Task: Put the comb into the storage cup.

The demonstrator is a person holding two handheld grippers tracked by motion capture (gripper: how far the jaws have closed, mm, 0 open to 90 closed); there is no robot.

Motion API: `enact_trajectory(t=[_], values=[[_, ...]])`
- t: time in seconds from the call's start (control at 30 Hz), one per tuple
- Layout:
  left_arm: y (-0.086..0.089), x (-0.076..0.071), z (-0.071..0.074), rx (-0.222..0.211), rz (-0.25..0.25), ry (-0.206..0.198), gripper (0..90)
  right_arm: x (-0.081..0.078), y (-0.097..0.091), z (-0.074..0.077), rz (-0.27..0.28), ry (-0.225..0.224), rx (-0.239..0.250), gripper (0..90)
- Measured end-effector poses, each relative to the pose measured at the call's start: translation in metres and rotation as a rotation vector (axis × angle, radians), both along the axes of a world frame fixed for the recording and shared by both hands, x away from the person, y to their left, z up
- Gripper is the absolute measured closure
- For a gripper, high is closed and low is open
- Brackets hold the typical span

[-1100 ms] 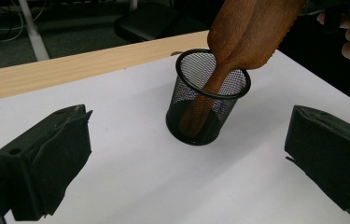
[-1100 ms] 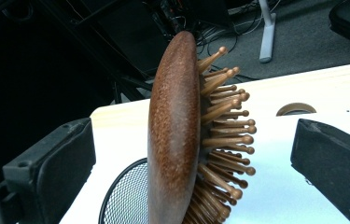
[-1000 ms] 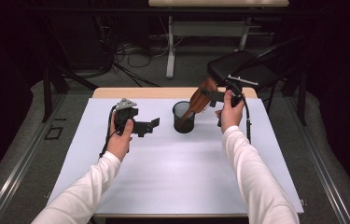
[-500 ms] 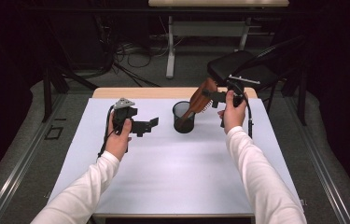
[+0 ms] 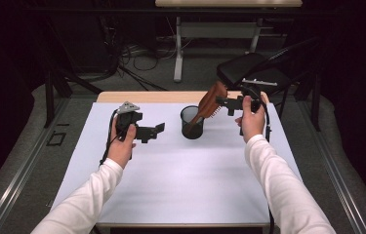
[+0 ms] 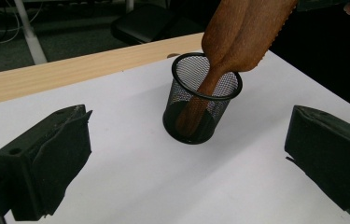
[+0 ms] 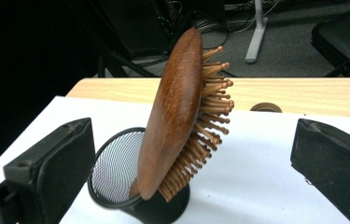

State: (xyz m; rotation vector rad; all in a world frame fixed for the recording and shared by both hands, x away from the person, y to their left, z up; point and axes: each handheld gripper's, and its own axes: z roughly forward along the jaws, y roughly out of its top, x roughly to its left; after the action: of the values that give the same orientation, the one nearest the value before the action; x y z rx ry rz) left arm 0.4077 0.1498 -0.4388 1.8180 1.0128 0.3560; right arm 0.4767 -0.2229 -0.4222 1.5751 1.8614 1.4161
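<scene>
A brown wooden hairbrush (image 5: 211,100) stands handle-down in a black mesh cup (image 5: 192,123) at the back middle of the white table cover, its head leaning up to the right. My right gripper (image 5: 224,103) is held in the air beside the brush head. In the right gripper view it (image 7: 191,172) is open, and the brush (image 7: 172,112) rises between the jaws without touching either. My left gripper (image 5: 153,131) hovers left of the cup, open and holding nothing. In the left gripper view it (image 6: 186,163) faces the cup (image 6: 200,112) and the brush (image 6: 242,32).
The white cover (image 5: 171,185) ends at a bare wooden strip (image 5: 146,96) along the far edge, with a round cable hole (image 7: 266,107) in it. A black chair (image 5: 254,73) stands just beyond the table's back right corner.
My right hand and gripper have drifted slightly right, away from the brush head. The brush stays leaning in the cup. The left gripper has barely moved.
</scene>
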Motion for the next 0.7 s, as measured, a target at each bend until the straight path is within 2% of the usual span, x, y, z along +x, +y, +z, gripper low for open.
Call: enact_trajectory(t=[0.53, 0.7], values=[[0.019, -0.002, 0.005, 0.002, 0.021, 0.004, 0.3, -0.02, -0.003, 0.013, 0.104, 0.002, -0.056, 0.0], [0.022, -0.004, 0.006, 0.003, 0.021, 0.003, 0.3, -0.027, -0.004, 0.016, 0.115, 0.002, -0.062, 0.0]])
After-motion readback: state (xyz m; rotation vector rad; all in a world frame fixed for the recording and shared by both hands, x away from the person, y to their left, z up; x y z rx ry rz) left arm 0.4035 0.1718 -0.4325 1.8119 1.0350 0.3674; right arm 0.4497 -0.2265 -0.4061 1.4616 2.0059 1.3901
